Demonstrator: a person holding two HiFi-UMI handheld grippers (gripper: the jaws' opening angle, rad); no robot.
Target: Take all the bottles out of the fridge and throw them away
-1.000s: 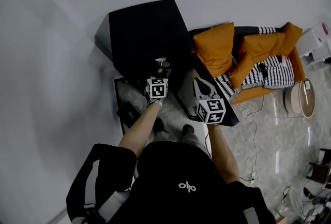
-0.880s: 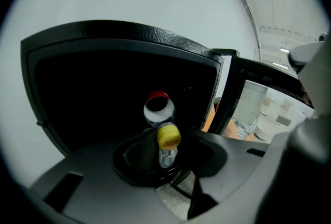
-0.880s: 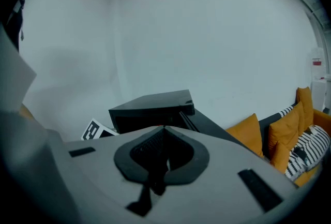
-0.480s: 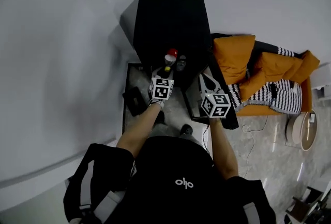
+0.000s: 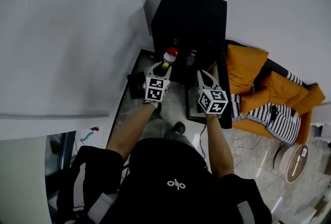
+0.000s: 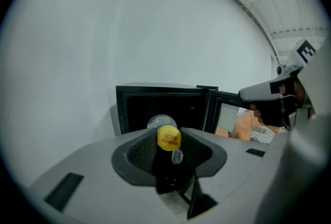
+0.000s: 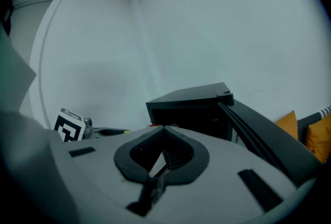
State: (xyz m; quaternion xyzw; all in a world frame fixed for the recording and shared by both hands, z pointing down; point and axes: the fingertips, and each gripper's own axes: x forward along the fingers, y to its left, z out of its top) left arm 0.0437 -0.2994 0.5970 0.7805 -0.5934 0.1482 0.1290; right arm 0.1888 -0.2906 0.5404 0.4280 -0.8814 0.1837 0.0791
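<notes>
1 round yellow-capped bottle (image 6: 168,138) clamped in left gripper (image 5: 163,66).

Black shirt (image 5: 170,158), white logo (image 5: 176,184), perhaps reflective sleeve stripes (image 5: 103,202).

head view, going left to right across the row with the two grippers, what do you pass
left gripper holding the yellow-capped bottle → right gripper → open fridge door → orange sofa
</notes>
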